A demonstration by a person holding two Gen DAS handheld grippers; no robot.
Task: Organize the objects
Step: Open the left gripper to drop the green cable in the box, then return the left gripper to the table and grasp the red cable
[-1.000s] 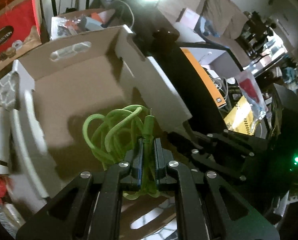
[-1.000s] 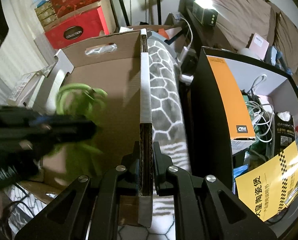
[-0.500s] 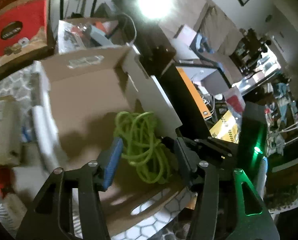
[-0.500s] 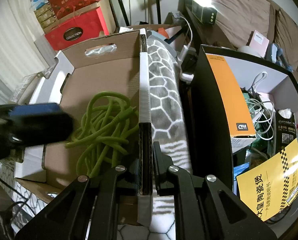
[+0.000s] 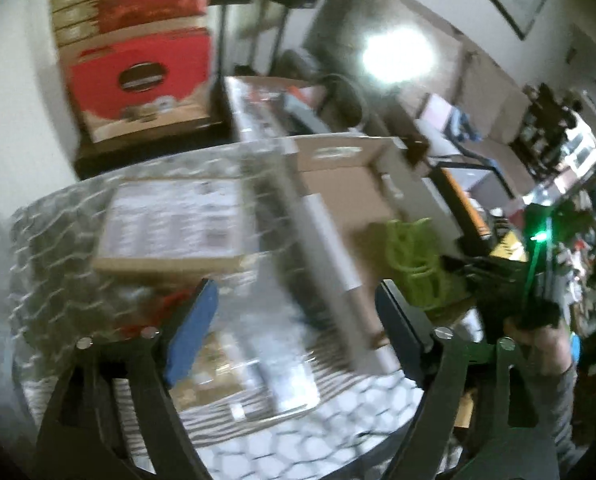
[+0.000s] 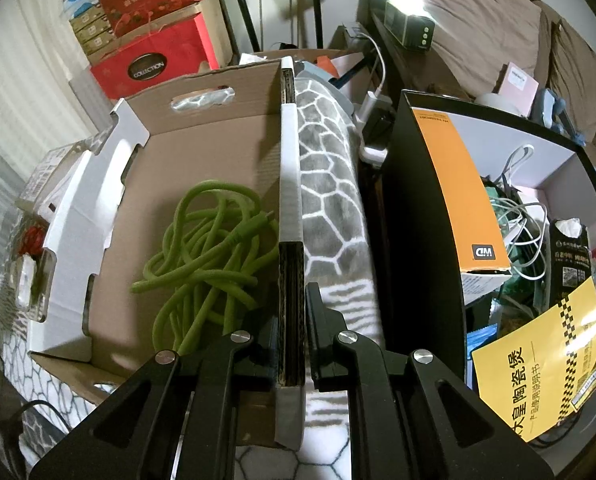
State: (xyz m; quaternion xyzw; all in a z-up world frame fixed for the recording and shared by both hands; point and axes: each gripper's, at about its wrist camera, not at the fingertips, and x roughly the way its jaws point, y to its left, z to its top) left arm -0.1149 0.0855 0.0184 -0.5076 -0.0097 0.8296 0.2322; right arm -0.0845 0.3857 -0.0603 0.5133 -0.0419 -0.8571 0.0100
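- The tangled bright-green rubbery cord (image 6: pixel 210 256) now lies loose on the floor of the open brown cardboard box (image 6: pixel 146 184), bunched against the box's right wall; a second ago I had it pinched in my left gripper (image 5: pixel 294 320), so the drop is done.
- My left gripper's jaws now stand wide apart with nothing between them, and the view from it has swung away from the box toward the grey-and-white hexagon-patterned cloth (image 5: pixel 282 444) to its left. That picture is heavily blurred, so I am mid-swing.
- Ahead of the left gripper I make out a flat white-faced printed carton (image 5: pixel 174 224) and something small and red (image 5: pixel 174 300) near the blue pad; I cannot tell what the red thing is.
- My right gripper (image 6: pixel 292 340) has not moved: its jaws are clamped on the box's white-edged right side wall (image 6: pixel 289 184), holding it upright and steady.
- I judge one object stowed; the next pick is probably among the things left of the box, and the right grip should hold until then.
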